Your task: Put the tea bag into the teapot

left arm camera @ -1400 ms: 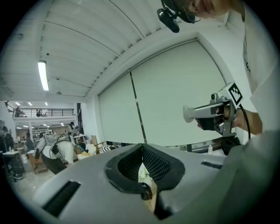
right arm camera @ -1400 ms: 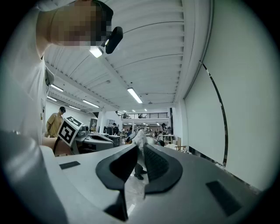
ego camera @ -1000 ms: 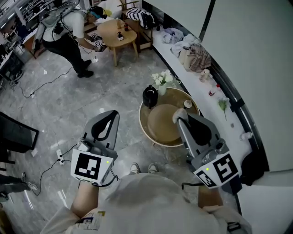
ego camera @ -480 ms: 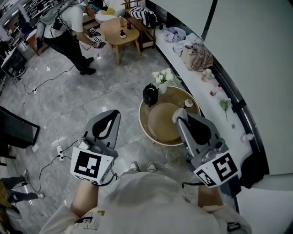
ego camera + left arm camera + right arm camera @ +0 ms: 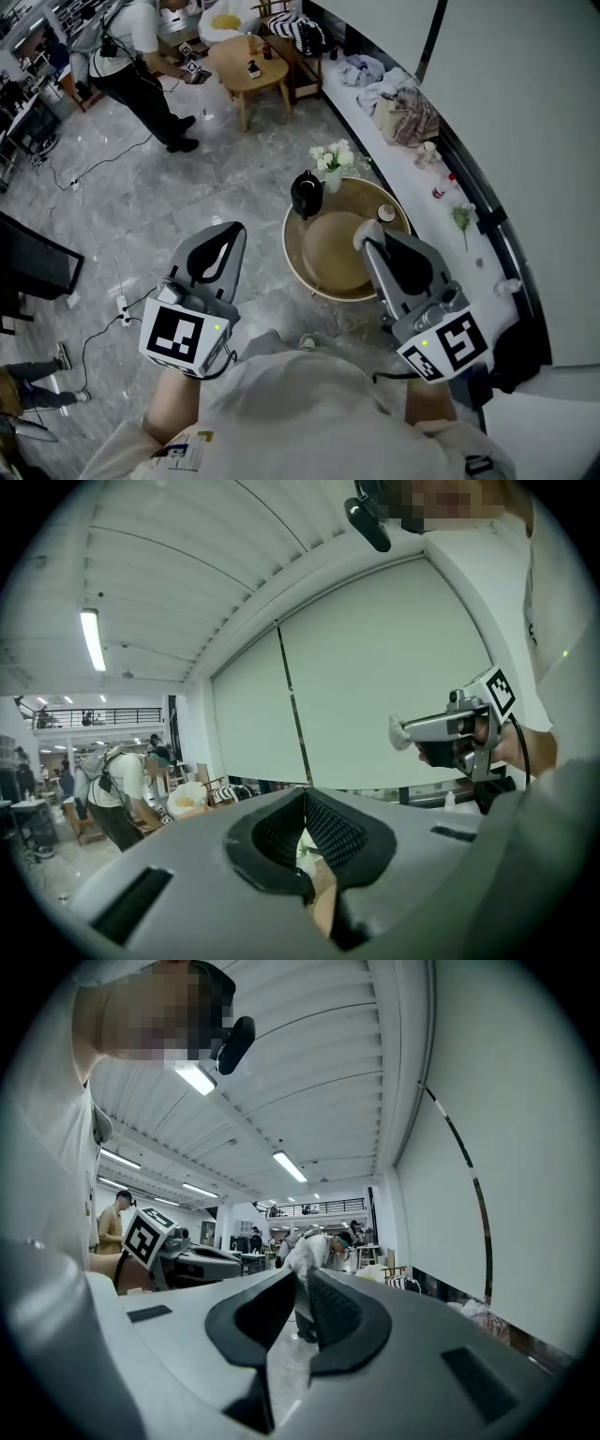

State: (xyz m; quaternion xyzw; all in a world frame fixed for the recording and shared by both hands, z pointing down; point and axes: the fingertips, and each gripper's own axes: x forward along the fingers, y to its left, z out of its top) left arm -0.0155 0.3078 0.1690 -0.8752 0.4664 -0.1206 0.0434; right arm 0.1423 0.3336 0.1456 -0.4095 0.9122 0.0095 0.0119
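Note:
A black teapot (image 5: 307, 195) stands at the far left rim of a round wooden table (image 5: 396, 230) in the head view. My right gripper (image 5: 361, 240) hangs above the table's near side, held level. Its jaws stand nearly together on a small white scrap that looks like the tea bag (image 5: 397, 733), seen at its tip from the left gripper view. My left gripper (image 5: 223, 234) hovers over the floor left of the table, shut and holding nothing. Through its jaws (image 5: 302, 797) I glimpse the flowers and the table.
A vase of white flowers (image 5: 332, 165) stands beside the teapot, a small cup (image 5: 385, 214) at the table's right, a round mat (image 5: 336, 249) in its middle. A person (image 5: 131, 66) bends by a small wooden table (image 5: 246, 69). Cables (image 5: 103, 328) lie on the floor.
Both grippers keep almost the same places in the view. My feet below have shifted, and the person at the back has stepped slightly farther away.

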